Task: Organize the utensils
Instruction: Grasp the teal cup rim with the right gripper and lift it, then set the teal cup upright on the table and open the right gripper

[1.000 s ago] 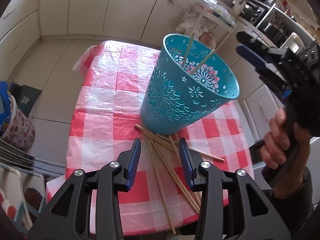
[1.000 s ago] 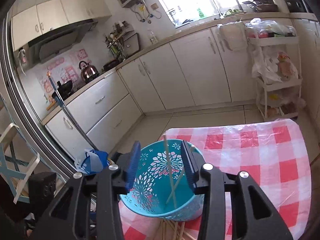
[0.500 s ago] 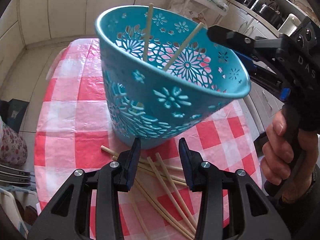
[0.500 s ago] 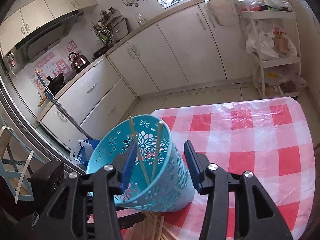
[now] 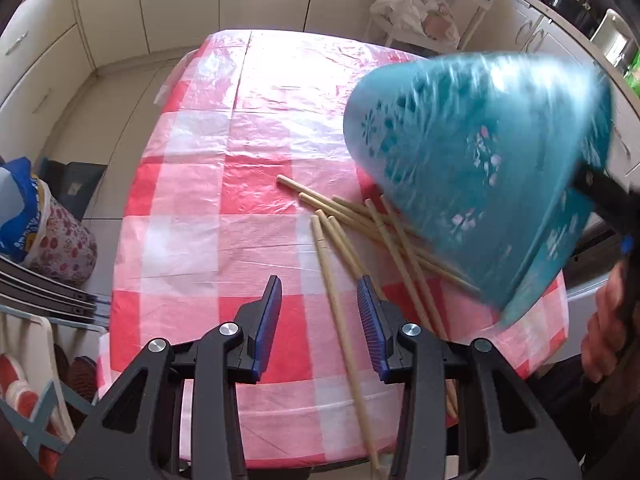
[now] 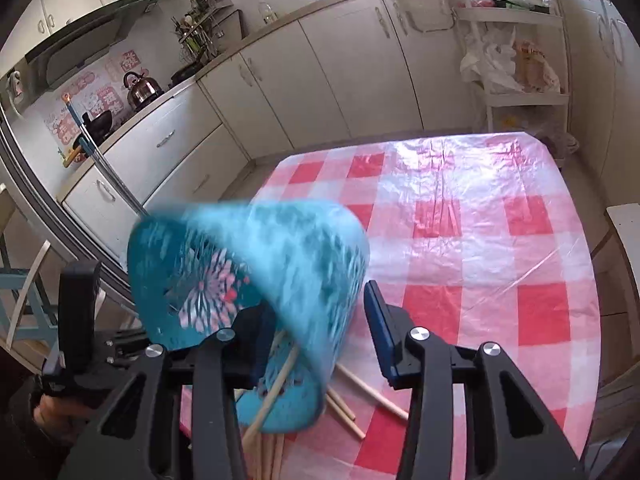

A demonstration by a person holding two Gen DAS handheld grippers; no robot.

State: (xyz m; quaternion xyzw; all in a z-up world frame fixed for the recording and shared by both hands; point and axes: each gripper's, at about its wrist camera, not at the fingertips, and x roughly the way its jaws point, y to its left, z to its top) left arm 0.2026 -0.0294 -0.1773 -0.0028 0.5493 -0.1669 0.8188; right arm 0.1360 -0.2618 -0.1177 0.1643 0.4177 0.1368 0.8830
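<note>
A teal cut-out basket (image 5: 480,168) is tilted and motion-blurred over the right side of the red-checked table (image 5: 224,152); it also shows in the right wrist view (image 6: 256,280). Its wall lies between the jaws of my right gripper (image 6: 320,328), which look spread. At least one chopstick (image 6: 276,384) shows through the basket. Several wooden chopsticks (image 5: 340,240) lie loose on the cloth beneath it. My left gripper (image 5: 319,320) is open and empty, hovering over the near end of the chopsticks.
White kitchen cabinets (image 6: 340,80) line the walls beyond the table. A shelf rack with bags (image 6: 516,64) stands at the far corner. A flowered bag (image 5: 52,236) sits on the floor to the left. The table's near edge (image 5: 280,456) is below the left gripper.
The basket has swung from upright in the middle to tilted at the right, held at the right gripper. The left gripper has pulled back and the loose chopsticks now lie uncovered.
</note>
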